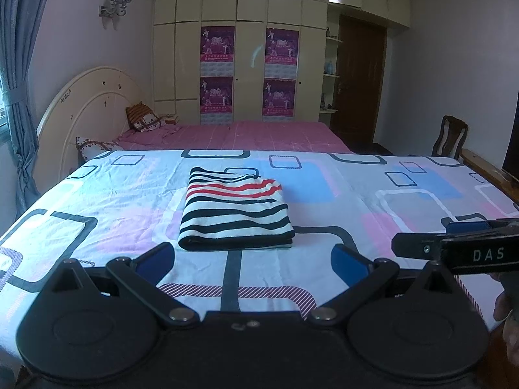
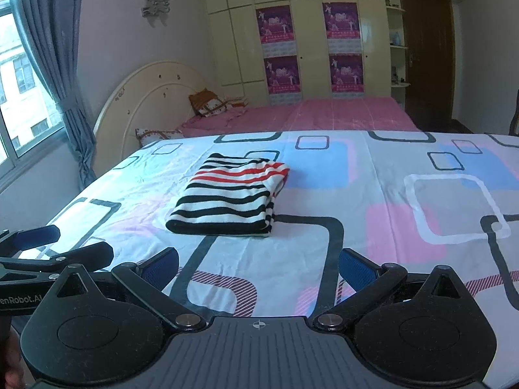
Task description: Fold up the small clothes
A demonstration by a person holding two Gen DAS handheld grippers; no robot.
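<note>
Hovering with jaws spread and empty, left gripper (image 1: 253, 259) and right gripper (image 2: 258, 267) are facing the folded black, white and red striped garment (image 1: 235, 209) lying ahead on the patterned bedsheet (image 1: 340, 201), long axis running away, nearer the left one.

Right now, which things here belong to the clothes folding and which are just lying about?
For the job:
striped garment, lying folded on the patterned sheet
left gripper, open and empty
right gripper, open and empty

Lying about:
pillows on the pink bed
chair
posters on the wardrobe
</note>
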